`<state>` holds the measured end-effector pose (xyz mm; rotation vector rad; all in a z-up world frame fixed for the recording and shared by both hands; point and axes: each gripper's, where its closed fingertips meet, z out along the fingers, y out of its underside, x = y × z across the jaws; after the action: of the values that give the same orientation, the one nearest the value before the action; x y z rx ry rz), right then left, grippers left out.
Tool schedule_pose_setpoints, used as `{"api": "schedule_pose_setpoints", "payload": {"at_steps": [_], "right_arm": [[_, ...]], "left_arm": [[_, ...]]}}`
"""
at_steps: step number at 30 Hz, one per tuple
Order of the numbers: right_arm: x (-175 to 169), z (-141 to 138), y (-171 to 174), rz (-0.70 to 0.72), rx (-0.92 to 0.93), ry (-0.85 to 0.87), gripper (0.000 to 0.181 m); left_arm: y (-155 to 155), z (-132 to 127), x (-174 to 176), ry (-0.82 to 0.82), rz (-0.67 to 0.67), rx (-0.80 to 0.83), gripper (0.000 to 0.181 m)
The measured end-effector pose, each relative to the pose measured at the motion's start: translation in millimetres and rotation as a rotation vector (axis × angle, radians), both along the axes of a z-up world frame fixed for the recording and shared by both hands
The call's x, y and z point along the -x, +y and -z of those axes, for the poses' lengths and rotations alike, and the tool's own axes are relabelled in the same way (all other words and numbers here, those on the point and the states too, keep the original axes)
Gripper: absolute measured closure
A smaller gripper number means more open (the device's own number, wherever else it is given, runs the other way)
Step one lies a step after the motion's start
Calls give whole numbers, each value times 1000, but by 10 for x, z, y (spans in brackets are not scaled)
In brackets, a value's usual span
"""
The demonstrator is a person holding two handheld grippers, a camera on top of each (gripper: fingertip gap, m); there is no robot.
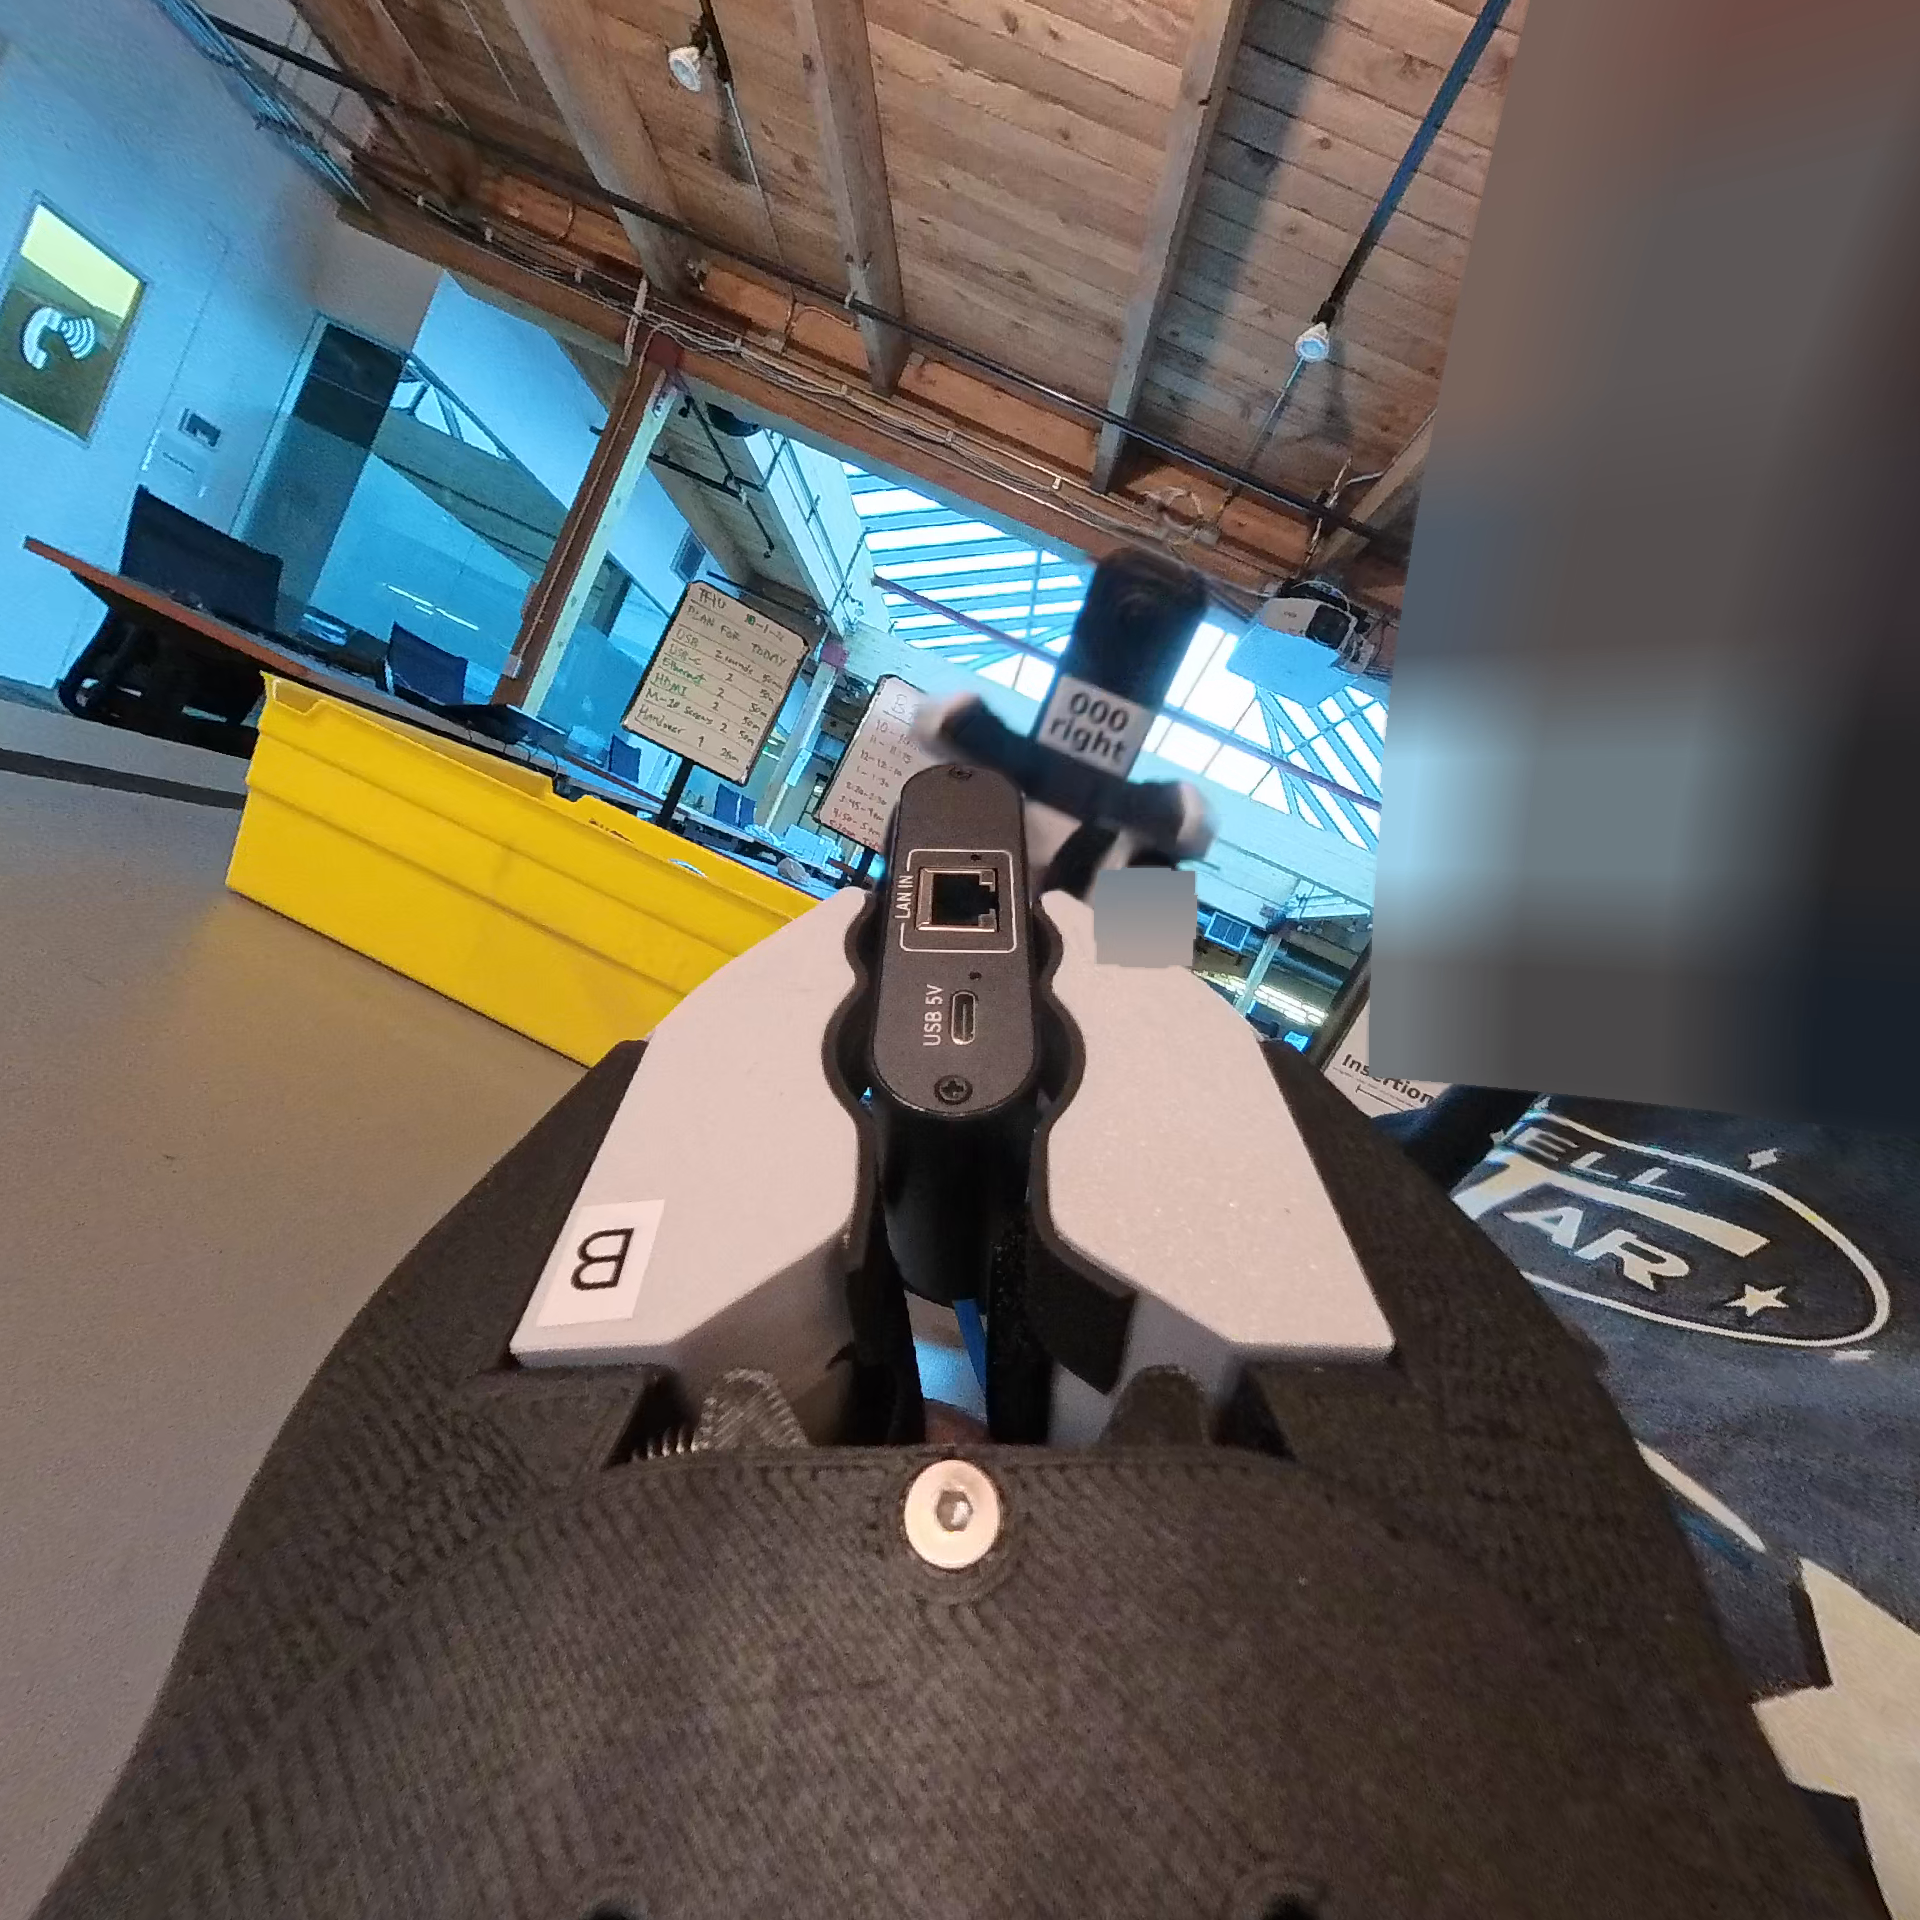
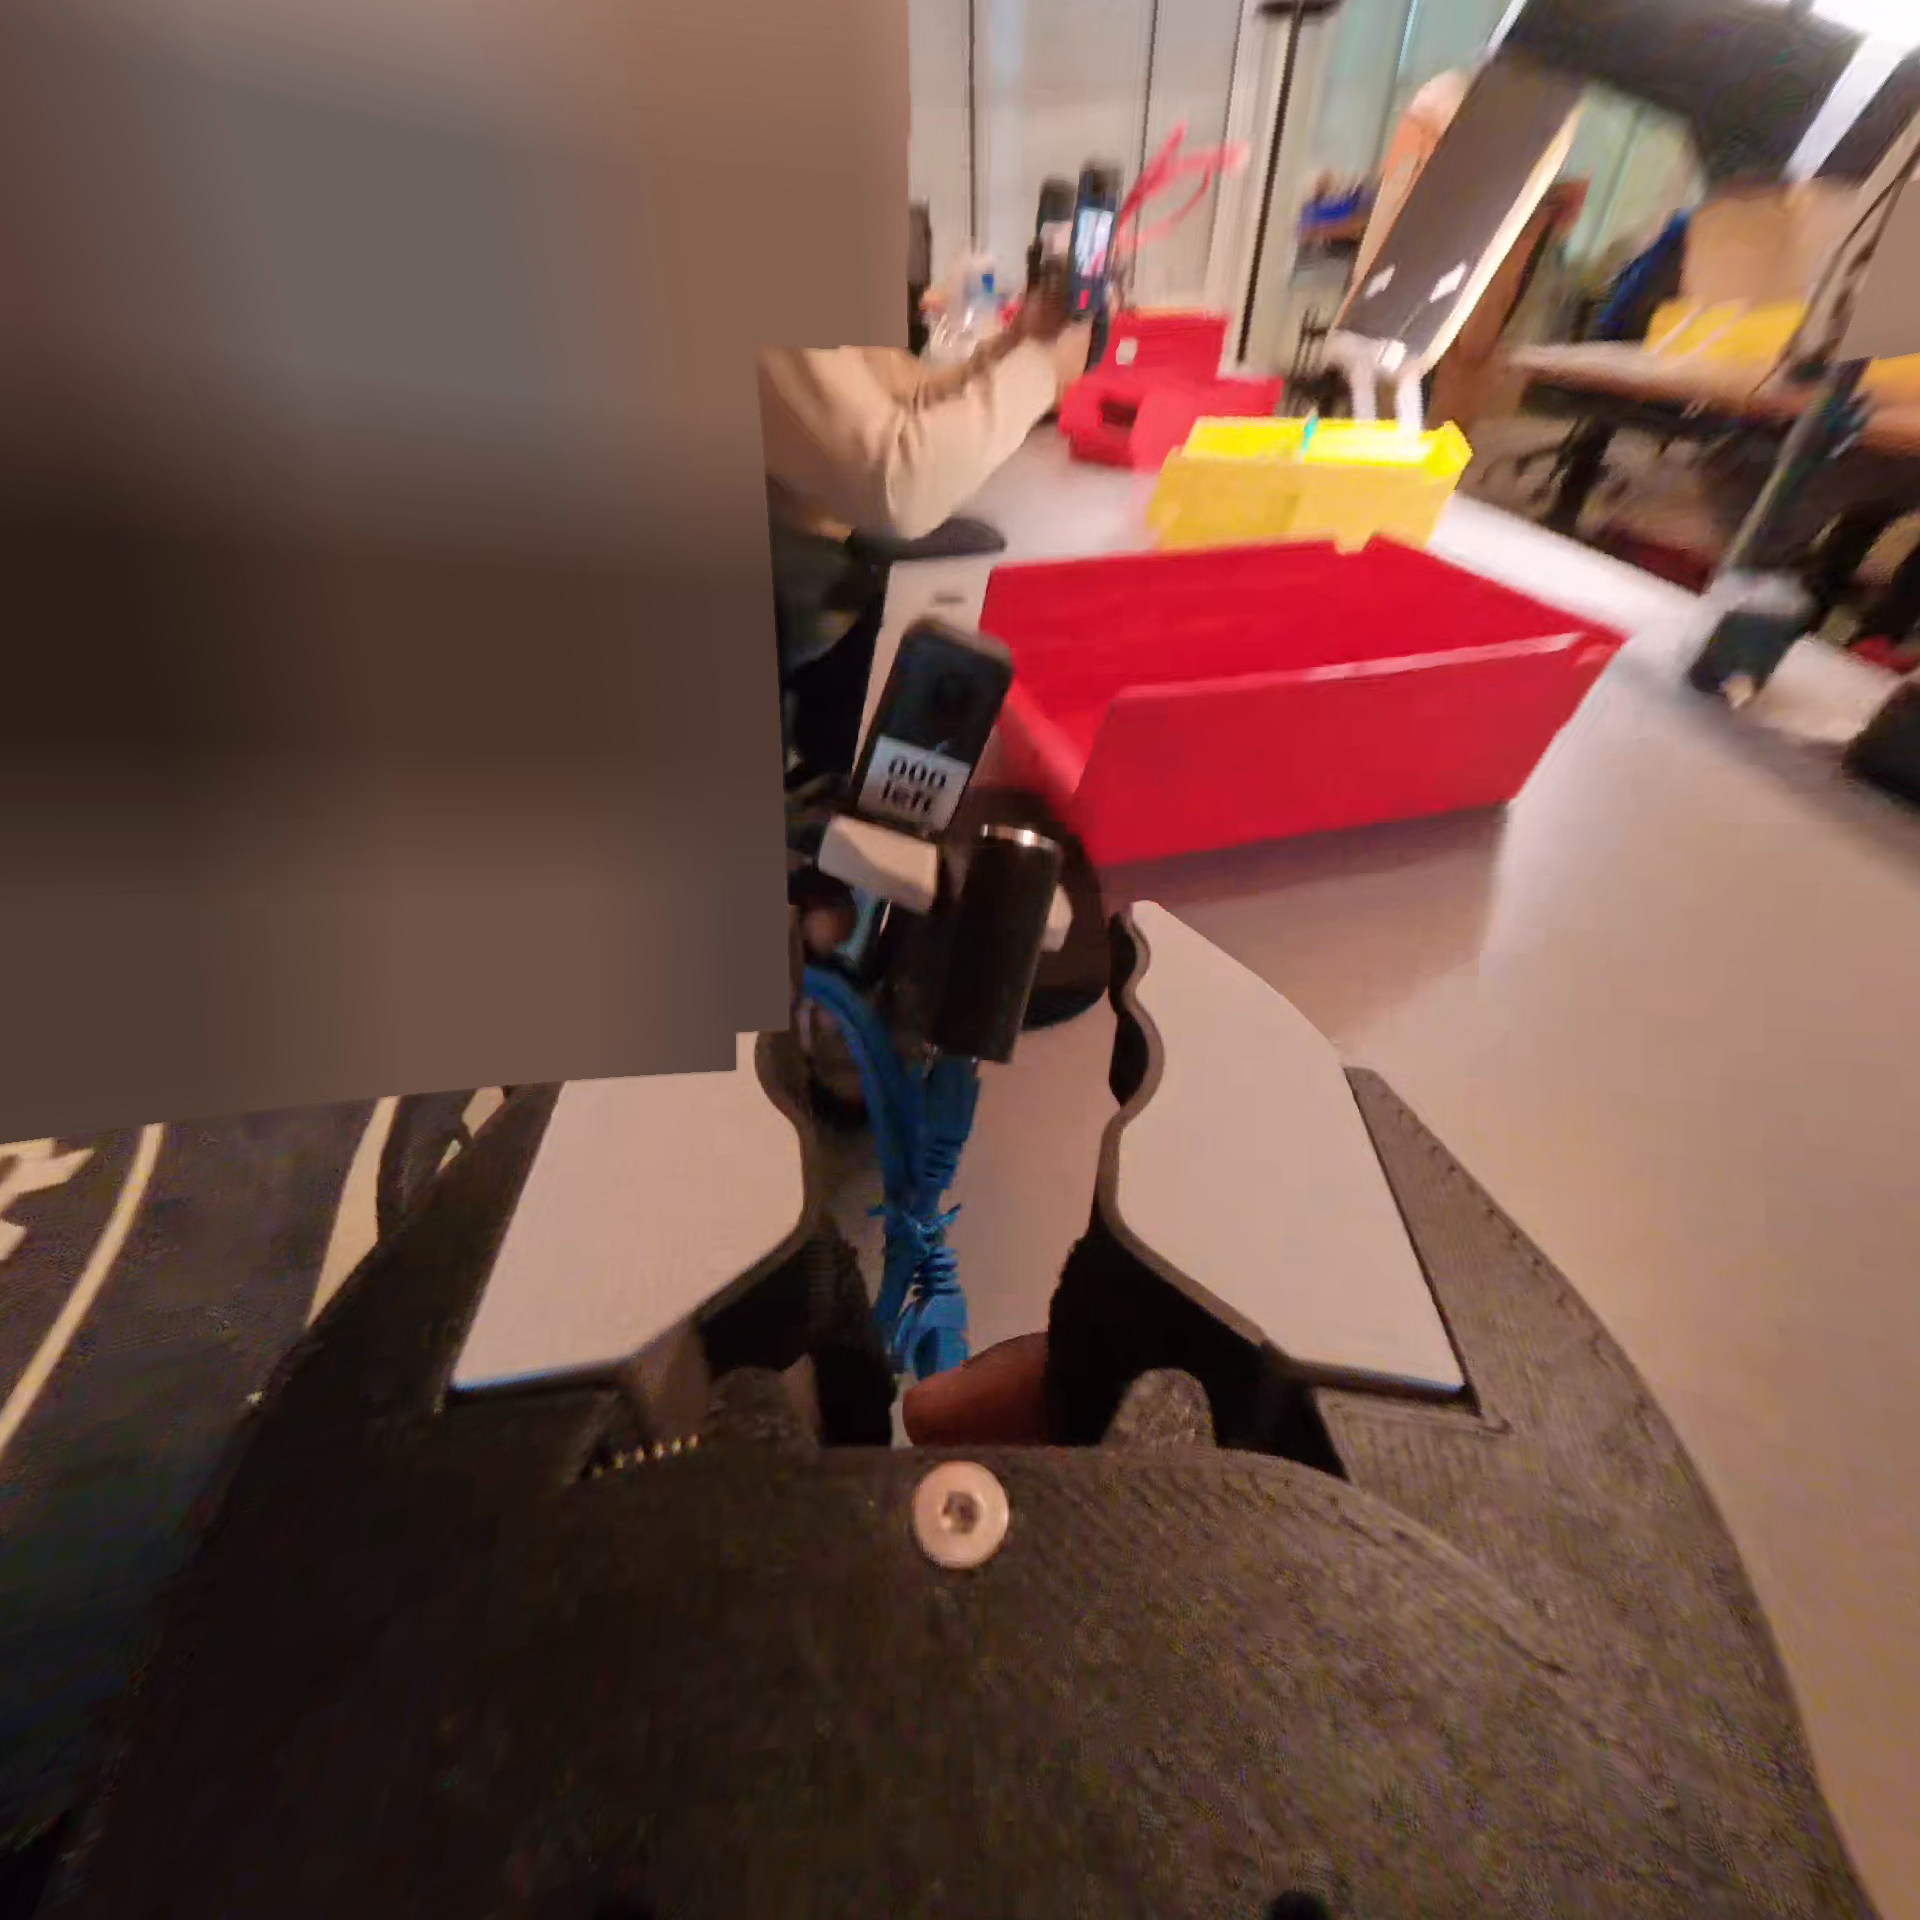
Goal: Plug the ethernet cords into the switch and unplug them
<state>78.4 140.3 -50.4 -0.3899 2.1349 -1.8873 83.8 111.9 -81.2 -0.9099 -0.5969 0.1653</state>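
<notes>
Switch between fingers, bin left.

Your left gripper is tilted upward, fingers clamped tight on what it holds. Your right gripper faces it, fingers spread wide, gripping nothing.

Left hand-held gripper: black textured body, grey fingers, silver screw.

Blue cord — plug end hidden
</notes>
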Motion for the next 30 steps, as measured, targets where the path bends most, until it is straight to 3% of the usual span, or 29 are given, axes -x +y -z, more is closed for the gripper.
{"api": "schedule_pose_setpoints", "payload": {"at_steps": [2,5,13,17,22,30], "right_arm": [[-61,210,-128,-26,-53,-47,126],[-61,315,-174,-49,-88,-114,134],[-20,623,28,4,-82,-234,141],[17,394,114,17,105,-328,155],[-107,534,1,-15,34,-341,146],[-64,568,-54,38,34,-321,166]], "left_arm": [[8,-1,-3,2,0,-1,156],[12,-3,-9,4,0,-2,156],[14,-9,8,3,-3,-2,155],[13,-18,16,2,-4,0,155],[22,-19,41,-3,-6,2,155],[23,-21,43,2,-6,2,156]]}}
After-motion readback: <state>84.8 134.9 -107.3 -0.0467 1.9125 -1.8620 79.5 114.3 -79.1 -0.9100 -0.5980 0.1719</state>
